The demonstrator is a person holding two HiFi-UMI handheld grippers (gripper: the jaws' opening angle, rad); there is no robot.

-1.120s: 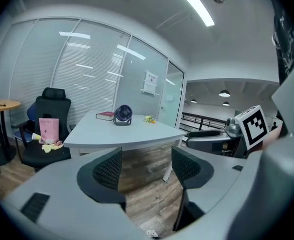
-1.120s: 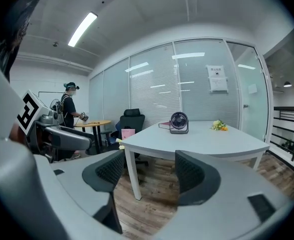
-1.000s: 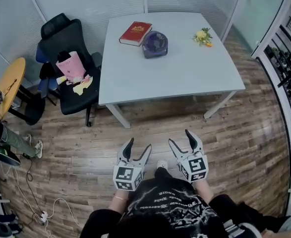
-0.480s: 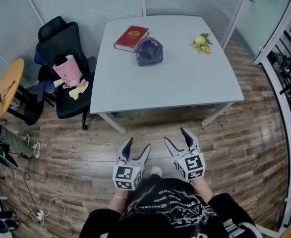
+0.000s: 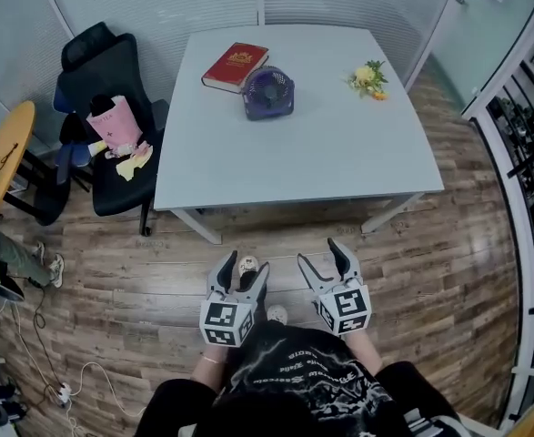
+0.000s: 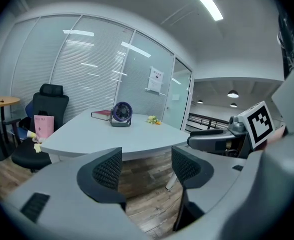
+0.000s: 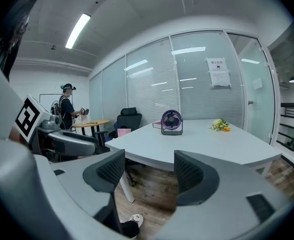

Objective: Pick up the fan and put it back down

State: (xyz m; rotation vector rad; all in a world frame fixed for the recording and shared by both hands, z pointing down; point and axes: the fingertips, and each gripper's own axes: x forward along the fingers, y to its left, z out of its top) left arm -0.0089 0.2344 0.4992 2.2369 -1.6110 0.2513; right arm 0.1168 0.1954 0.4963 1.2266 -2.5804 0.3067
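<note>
Left tongs [image 5: 246, 267], right tongs [image 5: 321, 255] agape; fan [image 5: 268, 92] upright, turned toward them.

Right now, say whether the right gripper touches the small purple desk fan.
Apart: head view shows the right gripper over wooden floor, the fan up on the white table.

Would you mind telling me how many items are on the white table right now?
3: a red book at the far left, a purple fan just beside it, and yellow flowers near the far right edge. None seems hidden.
</note>
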